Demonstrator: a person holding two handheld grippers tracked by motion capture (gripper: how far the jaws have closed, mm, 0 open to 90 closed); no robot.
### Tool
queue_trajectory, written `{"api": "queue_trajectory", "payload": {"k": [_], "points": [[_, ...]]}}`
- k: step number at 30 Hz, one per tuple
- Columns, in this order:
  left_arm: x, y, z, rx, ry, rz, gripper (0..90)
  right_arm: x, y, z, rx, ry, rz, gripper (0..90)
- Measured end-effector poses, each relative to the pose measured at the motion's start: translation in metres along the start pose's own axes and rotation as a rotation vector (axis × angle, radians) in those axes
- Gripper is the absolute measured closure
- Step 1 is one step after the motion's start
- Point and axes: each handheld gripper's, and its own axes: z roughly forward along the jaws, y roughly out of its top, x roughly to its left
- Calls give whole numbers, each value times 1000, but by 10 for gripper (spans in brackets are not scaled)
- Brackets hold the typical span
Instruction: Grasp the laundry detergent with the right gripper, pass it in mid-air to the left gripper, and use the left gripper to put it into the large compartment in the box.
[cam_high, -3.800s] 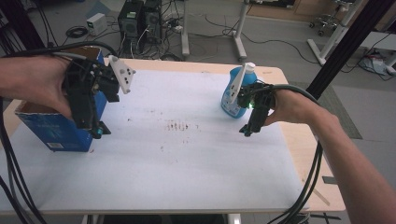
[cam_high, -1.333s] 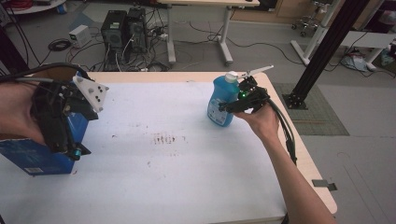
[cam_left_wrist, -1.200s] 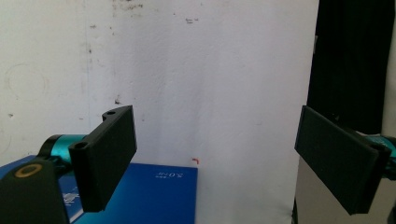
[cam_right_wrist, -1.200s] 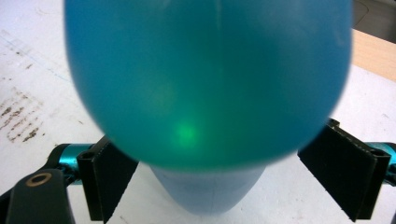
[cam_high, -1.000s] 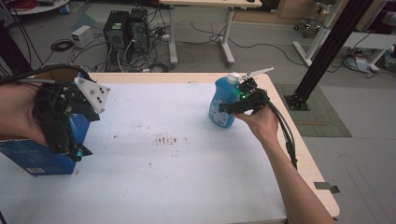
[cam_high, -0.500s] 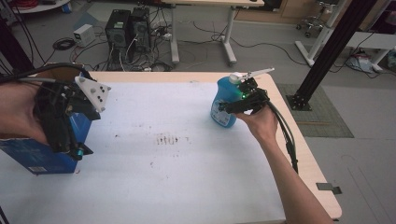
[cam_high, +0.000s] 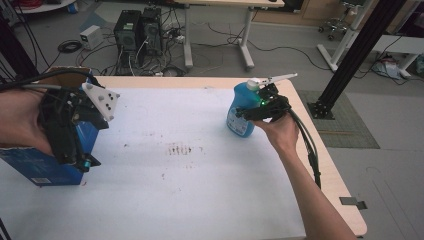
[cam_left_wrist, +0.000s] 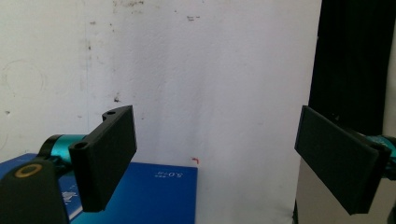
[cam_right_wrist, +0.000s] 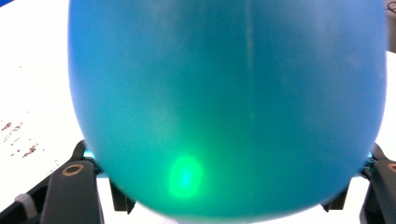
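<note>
With its jaws just closing around the rounded blue plastic detergent bottle (cam_high: 240, 112) but perhaps not yet pinching, the right gripper (cam_high: 248, 111) could let the slick, bulging body slip or tip once lifted.

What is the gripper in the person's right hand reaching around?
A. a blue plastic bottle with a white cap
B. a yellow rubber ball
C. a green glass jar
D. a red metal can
A: in the high view the right gripper sits at the blue plastic bottle with a white cap, and in the right gripper view the bottle's blue body bulges between the two black jaws.
</note>
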Motion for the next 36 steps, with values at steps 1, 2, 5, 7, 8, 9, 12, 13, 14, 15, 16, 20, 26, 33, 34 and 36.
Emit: {"api": "queue_trajectory", "payload": {"k": [1, 2, 5, 7, 8, 9, 12, 13, 14, 15, 16, 20, 26, 33, 34, 36], "points": [[0, 0, 0, 0, 0, 0, 128, 0, 0, 0, -1, 1, 0, 252], [0, 0, 1, 0, 0, -2, 128, 0, 0, 0, -2, 1, 2, 252], [0, 0, 1, 0, 1, -3, 128, 0, 0, 1, 3, 2, 1, 252], [0, 0, 1, 2, 0, 1, 128, 0, -1, 2, 8, 4, 1, 257], [0, -1, 1, -2, 0, -4, 128, 0, -1, 2, 8, 4, 1, 258], [0, -1, 1, -2, 0, -4, 128, 0, -1, 2, 8, 4, 1, 258], [0, -1, 1, 0, -1, -1, 128, 0, -1, 2, 8, 13, 2, 271], [0, -1, 2, -1, 0, -3, 128, 0, -1, 2, 8, 13, -3, 279], [0, -1, 2, -1, 0, -2, 128, 0, -1, 2, 11, 11, -3, 279], [0, -1, 2, -5, 1, -3, 128, 0, -1, 2, 12, 11, -1, 280], [0, -1, 1, -3, 0, -2, 128, 0, -1, 2, 11, 9, 1, 280], [1, -1, 2, -1, 0, 1, 128, 0, -1, 3, 10, 8, 1, 319], [1, -1, 2, -1, 2, -1, 128, 1, -1, 5, 14, 12, -4, 333], [1, -2, 2, -5, 5, -4, 128, 3, -1, 6, 10, 13, -11, 378], [1, -2, 2, -5, 5, -4, 128, 3, -1, 6, 11, 11, -11, 381], [1, -2, 2, -6, 5, -5, 128, 2, -1, 6, 9, 18, -10, 420]]}}
